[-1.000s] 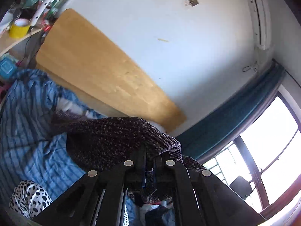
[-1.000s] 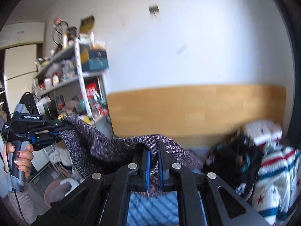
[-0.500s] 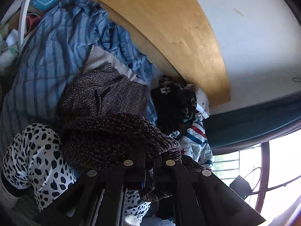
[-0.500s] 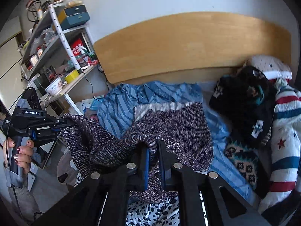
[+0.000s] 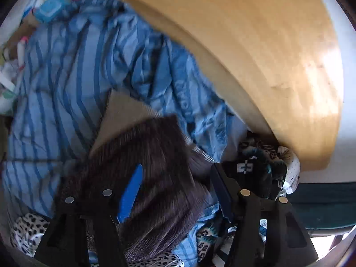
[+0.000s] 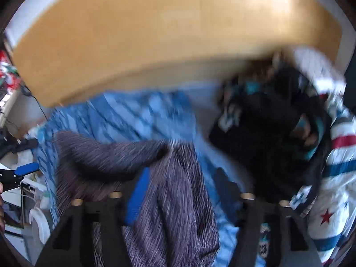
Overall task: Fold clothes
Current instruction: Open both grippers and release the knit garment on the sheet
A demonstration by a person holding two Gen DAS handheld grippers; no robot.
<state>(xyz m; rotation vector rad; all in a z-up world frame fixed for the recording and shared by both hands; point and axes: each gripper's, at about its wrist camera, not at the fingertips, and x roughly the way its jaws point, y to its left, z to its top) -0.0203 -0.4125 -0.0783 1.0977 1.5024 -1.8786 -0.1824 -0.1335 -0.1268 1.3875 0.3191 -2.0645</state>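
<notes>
Letting go of the dark knit sweater [image 5: 155, 178] this early looks risky: the fold is not yet squared, and a loose sleeve [image 6: 106, 155] arcs out to the left in the right wrist view, so it may land bunched or hang off the near left edge of the bed. The rumpled blue striped sheet [image 5: 66, 77] under it is another hazard; creases there could print through and skew the fold. To the right, a heap of black patterned clothes [image 6: 267, 133] sits just beside the sweater, and a careless next reach could snag that pile instead. Both views are smeared by motion, so the exact lie of the hem is hard to tell.

Left tool [image 5: 175, 191]: its jaws are opening, the blue pad and the dark one standing well apart, released. Sweater cloth lies between and below them, but I see neither pad pressing it.

Right tool [image 6: 180, 193]: its jaws are opening too, likewise released, with knit fabric running up between the 2 fingers and draped close against the left blue pad; whether it rests on that pad I cannot tell.

The sweater itself lies on the bed, over the striped sheet, near the wooden headboard [image 5: 255, 44], with a spotted cloth [image 5: 29, 224] at its near left.
</notes>
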